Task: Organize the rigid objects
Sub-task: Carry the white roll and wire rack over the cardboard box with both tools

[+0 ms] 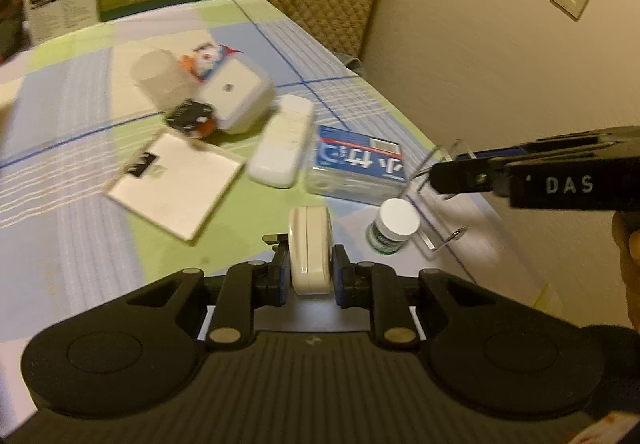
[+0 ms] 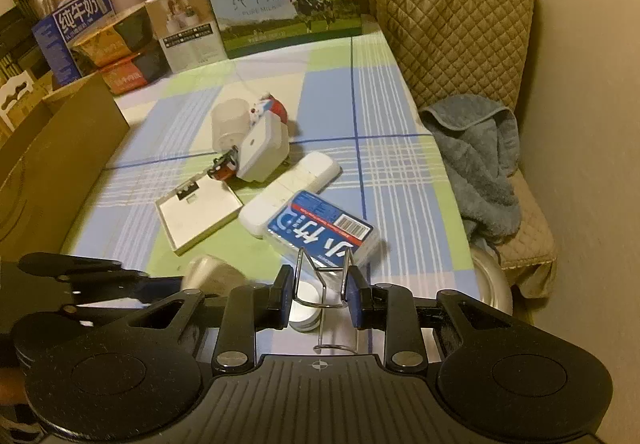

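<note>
Checked tablecloth (image 1: 80, 92); left hand-held gripper (image 1: 310, 264) clamps cream disc (image 1: 310, 248); right hand-held gripper (image 2: 319, 290) pinches wire stand (image 2: 320, 276).

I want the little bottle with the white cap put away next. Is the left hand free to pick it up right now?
Probably not: the left tongs are shut on a cream round case. The bottle stands close by, its cap uncovered.

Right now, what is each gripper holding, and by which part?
The left gripper clamps a cream round case by its two flat faces. The right gripper is shut on a clear acrylic stand, at its wire frame.
</note>
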{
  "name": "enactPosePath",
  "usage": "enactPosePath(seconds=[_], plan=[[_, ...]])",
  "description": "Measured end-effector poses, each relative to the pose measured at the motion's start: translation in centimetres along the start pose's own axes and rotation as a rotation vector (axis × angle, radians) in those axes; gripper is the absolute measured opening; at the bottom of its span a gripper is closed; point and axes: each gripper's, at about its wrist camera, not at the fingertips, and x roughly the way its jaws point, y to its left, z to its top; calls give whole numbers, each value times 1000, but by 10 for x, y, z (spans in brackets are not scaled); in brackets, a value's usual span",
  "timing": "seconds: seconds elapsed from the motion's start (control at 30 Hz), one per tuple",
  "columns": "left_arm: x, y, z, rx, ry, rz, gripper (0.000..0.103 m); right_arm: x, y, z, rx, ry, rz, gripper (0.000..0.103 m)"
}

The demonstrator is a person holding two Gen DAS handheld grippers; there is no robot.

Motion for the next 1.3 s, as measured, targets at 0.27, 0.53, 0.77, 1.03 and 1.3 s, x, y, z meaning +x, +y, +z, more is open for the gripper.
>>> enactPosePath(seconds=[0.27, 0.53, 0.77, 1.03, 1.3], plan=[[-43, 18, -2, -57, -41, 46, 17, -28, 15, 5, -11, -48, 9, 24], [-99, 21, 9, -43, -104, 109, 17, -61, 57, 23, -41, -112, 87, 24], [-164, 40, 19, -38, -178, 214, 17, -80, 122, 44, -99, -167, 201, 24], [-229, 100, 7, -72, -200, 368, 17, -68, 210, 68, -143, -175, 358, 24], [-267, 167, -13, -95, -180, 494, 17, -36, 297, 90, -192, -157, 479, 24]])
